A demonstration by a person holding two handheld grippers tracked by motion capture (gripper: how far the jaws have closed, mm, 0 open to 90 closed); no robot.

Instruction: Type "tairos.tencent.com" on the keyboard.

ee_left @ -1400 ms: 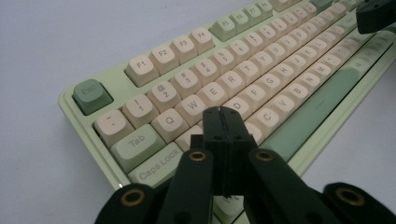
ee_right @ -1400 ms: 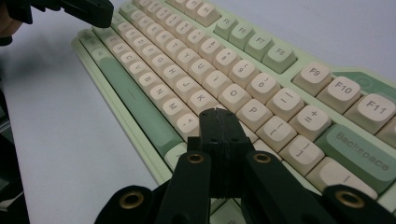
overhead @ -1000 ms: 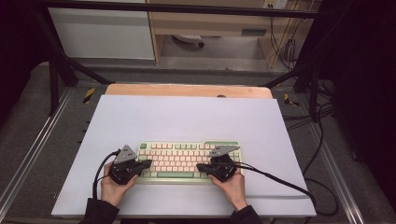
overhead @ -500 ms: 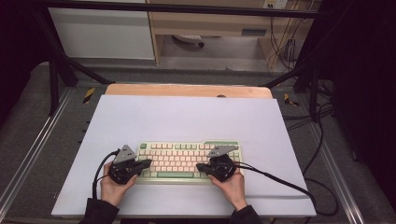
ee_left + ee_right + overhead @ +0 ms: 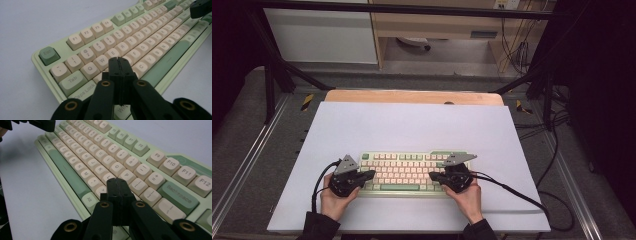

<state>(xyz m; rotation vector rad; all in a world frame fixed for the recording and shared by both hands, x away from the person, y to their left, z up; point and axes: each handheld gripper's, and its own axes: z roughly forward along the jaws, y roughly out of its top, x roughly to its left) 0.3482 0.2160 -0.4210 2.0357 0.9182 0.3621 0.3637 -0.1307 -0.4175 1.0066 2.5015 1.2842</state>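
Fingers pressed together on both the left gripper (image 5: 371,174) and right gripper (image 5: 432,176), over one keyboard (image 5: 407,170).

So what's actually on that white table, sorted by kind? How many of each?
Keyboard, green case with cream and green keys: 1
Handheld grippers, both shut over the keys: 2, the left gripper and the right gripper
White table sheet under it all: 1
Total: 4
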